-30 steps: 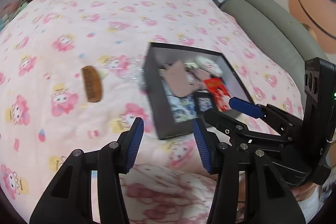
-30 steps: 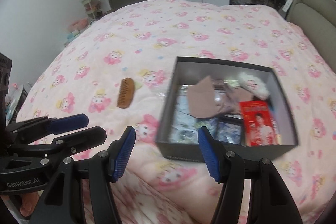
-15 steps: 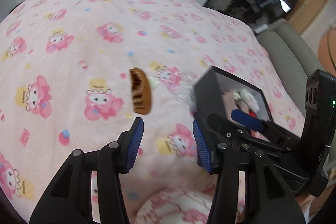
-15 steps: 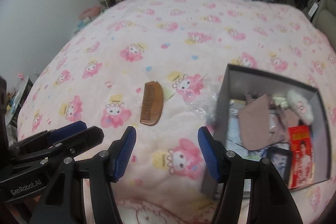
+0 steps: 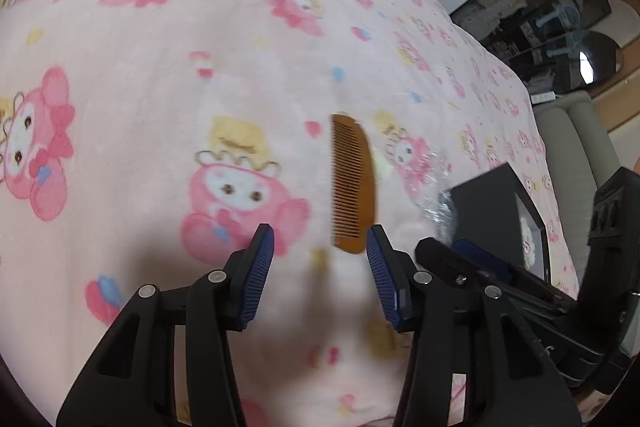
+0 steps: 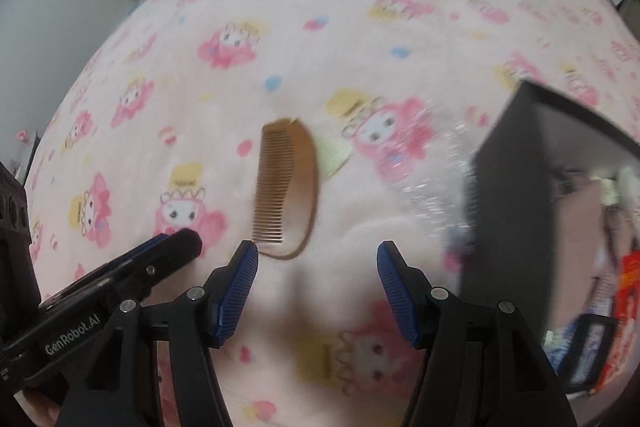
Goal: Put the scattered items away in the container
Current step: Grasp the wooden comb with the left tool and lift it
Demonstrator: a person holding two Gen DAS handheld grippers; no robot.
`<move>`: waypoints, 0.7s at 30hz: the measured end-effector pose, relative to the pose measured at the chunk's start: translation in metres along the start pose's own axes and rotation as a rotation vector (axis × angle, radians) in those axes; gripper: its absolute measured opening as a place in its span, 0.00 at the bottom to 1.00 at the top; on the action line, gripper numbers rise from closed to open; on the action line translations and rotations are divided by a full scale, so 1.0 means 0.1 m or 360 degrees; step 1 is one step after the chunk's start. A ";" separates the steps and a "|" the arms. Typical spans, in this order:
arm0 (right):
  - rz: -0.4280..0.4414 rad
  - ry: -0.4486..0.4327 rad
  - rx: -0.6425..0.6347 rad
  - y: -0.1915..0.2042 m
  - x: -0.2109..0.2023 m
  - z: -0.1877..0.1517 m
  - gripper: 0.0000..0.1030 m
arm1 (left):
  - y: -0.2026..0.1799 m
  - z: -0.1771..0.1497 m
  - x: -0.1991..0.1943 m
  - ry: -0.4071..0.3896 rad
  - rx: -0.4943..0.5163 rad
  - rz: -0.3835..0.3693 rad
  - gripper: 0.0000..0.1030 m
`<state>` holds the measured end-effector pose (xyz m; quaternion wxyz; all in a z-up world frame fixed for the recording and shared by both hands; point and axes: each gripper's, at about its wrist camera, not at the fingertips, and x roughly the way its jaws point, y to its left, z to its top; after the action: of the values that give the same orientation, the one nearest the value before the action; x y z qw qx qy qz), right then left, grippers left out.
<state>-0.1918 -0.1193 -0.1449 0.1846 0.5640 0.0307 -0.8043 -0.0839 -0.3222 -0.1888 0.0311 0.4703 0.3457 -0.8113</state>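
Two pairs of tongs are hanging over a pink bedspread (image 5: 168,75), and the comb is the landmark. In the left wrist view, the left tongs (image 5: 320,259) are standing apart with nothing between them, just short of the near end of the wooden comb (image 5: 354,183), which is lying flat on the bedspread. Right of the comb, the dark box (image 5: 486,211) is sitting, with crinkled clear plastic (image 5: 434,187) between them.

In the right wrist view, the right tongs (image 6: 316,287) are also standing apart and empty, just below the comb (image 6: 290,187), whose teeth are facing left. The box (image 6: 508,187), already holding several things, is sitting well right of the comb.

Judging by its look, the comb is light, stiff and thin; gripping across its solid curved spine seems safer than pinching the teeth.
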 end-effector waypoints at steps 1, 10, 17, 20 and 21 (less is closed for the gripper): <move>0.0005 0.0018 -0.0016 0.03 0.07 0.01 0.57 | 0.05 0.00 0.01 0.0006 -0.0008 -0.0005 0.47; 0.0123 0.0183 0.0035 -0.01 0.73 0.11 0.58 | 0.24 0.06 0.23 0.0031 -0.0067 -0.0084 0.47; 0.0265 0.0042 -0.0134 0.11 0.32 -0.01 0.09 | 0.25 -0.09 -0.05 -0.0017 -0.0102 -0.0134 0.46; 0.0320 0.0035 -0.0219 0.20 0.09 -0.15 0.07 | 0.19 -0.21 -0.23 -0.0044 -0.0069 -0.0135 0.46; 0.0328 0.0042 -0.0268 0.25 0.03 -0.23 0.07 | 0.17 -0.25 -0.28 -0.0047 -0.0056 -0.0138 0.47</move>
<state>-0.1639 -0.1379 -0.1517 0.3125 0.5572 0.0425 -0.7681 -0.0433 -0.3280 -0.1845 0.0093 0.4422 0.3794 -0.8127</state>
